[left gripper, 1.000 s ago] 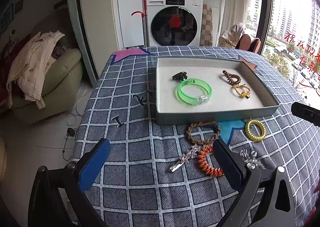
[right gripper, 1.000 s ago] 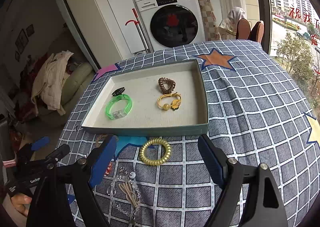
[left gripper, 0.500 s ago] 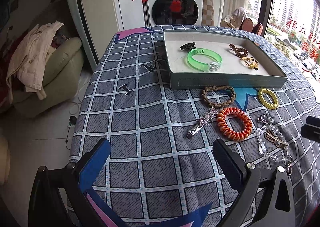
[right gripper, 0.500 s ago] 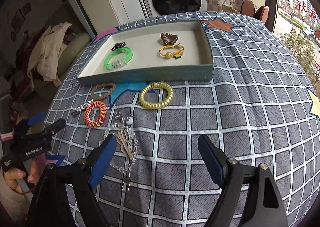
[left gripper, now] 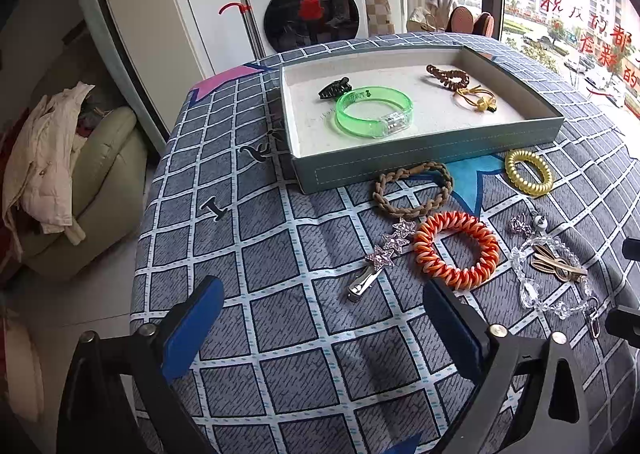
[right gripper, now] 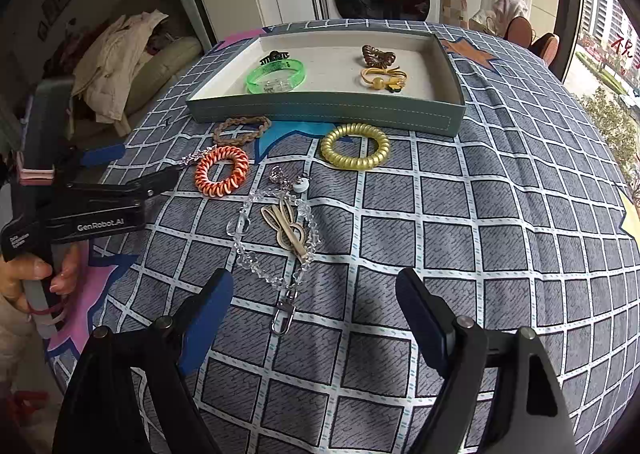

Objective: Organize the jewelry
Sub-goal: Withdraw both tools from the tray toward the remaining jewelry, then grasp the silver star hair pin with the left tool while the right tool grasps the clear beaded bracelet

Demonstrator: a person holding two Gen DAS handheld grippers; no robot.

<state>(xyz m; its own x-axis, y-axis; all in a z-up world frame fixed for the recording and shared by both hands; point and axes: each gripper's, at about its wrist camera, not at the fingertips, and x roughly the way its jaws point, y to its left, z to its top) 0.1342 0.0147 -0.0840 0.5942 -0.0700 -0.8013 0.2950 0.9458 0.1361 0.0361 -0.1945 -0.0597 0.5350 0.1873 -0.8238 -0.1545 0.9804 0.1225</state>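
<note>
Fingers [right gripper: 208,318] spread wide on both grippers, we're hovering empty over the bead chain [right gripper: 276,238]; the orange coil [left gripper: 456,250] is lying, seemingly touching, beside the star clip [left gripper: 378,258].

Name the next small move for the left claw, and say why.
Probably ease the left claw forward and down over the star hair clip: the claw is open and empty, the clip lies on the cloth just ahead, outside the tray, apart from the orange coil tie.
</note>
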